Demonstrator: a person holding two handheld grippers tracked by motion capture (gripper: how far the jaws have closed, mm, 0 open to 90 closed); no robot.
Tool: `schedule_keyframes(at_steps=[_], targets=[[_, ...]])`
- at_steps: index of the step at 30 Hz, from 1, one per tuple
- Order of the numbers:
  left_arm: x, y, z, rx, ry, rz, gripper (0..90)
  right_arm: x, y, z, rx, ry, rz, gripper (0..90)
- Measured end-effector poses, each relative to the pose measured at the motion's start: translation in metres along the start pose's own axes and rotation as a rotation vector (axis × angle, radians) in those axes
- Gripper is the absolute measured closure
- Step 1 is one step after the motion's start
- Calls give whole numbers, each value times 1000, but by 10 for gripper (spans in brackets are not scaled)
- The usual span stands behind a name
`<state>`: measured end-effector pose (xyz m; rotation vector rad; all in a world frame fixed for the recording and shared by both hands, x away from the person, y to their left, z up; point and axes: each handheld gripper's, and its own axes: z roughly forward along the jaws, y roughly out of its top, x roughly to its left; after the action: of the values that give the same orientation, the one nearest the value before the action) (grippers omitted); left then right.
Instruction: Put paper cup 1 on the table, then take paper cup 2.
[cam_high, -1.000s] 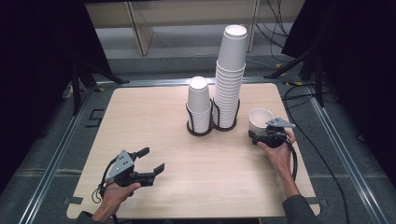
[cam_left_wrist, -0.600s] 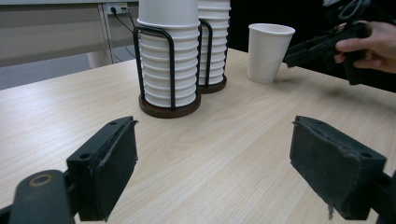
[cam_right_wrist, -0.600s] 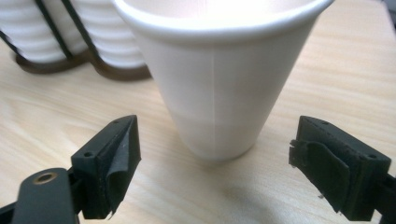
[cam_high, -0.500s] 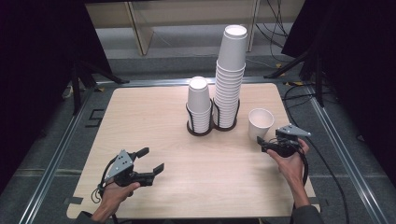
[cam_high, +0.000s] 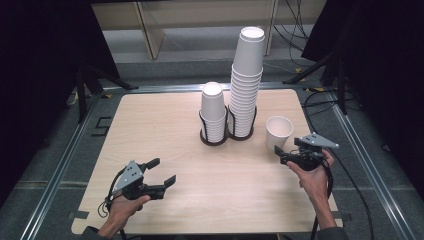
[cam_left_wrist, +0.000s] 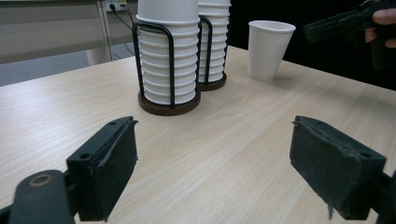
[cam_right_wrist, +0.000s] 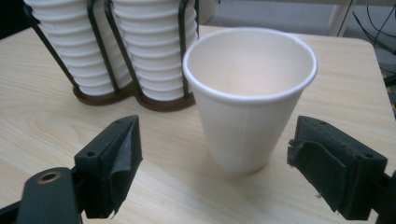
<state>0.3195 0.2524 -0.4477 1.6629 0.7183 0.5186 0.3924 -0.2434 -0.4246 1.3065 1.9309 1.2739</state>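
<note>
A single white paper cup (cam_high: 279, 131) stands upright on the wooden table (cam_high: 150, 125), right of a black wire holder (cam_high: 207, 131). The holder carries a short cup stack (cam_high: 213, 107) and a tall cup stack (cam_high: 246, 85). My right gripper (cam_high: 281, 155) hovers just in front of the single cup, open, with nothing between its pads. In the right gripper view the cup (cam_right_wrist: 247, 102) sits beyond the open jaws of that gripper (cam_right_wrist: 215, 163). My left gripper (cam_high: 162, 171) rests low at the table's near left, open and holding nothing. In the left gripper view, that gripper (cam_left_wrist: 215, 163) faces the short stack (cam_left_wrist: 168, 51).
The table has rounded corners and a metal frame (cam_high: 65, 165) around it. Cables (cam_high: 350, 180) trail off the right side. Bare wood stretches between the two grippers and left of the holder. Shelving (cam_high: 150, 25) stands behind the far edge.
My right gripper has drawn back from the single cup, toward the near right and a little upward, leaving the cup standing. The left gripper has not moved.
</note>
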Motion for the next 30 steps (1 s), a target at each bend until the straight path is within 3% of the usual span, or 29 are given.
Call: schedule_keyframes(at_steps=[1,3,4,5,6,8,10,12,14,16,21,26,30], targets=[[0,1,-2,26,12,14,146,1,2,-2,-18,8,-2,169],[0,0,0,14,3,5,146,3,8,-6,-36,12,-18,168],[0,-1,2,7,1,-7,146,8,10,-8,-36,25,23,168],[0,0,0,25,9,8,146,9,13,-8,-41,37,15,167],[0,0,0,34,12,12,146,8,16,-9,-46,24,-29,163],[1,0,0,38,14,20,146,16,22,-10,-59,53,0,161],[1,0,0,37,12,20,146,21,30,-11,-53,60,-15,157],[1,0,1,38,12,18,146,23,37,-7,-74,72,-51,157],[1,-2,2,21,2,-4,146,31,45,-4,-63,84,-42,156],[1,-2,3,20,2,-5,146,34,53,1,-79,98,-75,156],[2,-1,3,19,7,-5,146,48,73,8,-90,139,-71,155],[3,0,1,37,16,9,146,52,92,15,-107,143,-66,153],[2,-2,2,17,8,-9,146,50,112,16,-131,153,-61,153]])
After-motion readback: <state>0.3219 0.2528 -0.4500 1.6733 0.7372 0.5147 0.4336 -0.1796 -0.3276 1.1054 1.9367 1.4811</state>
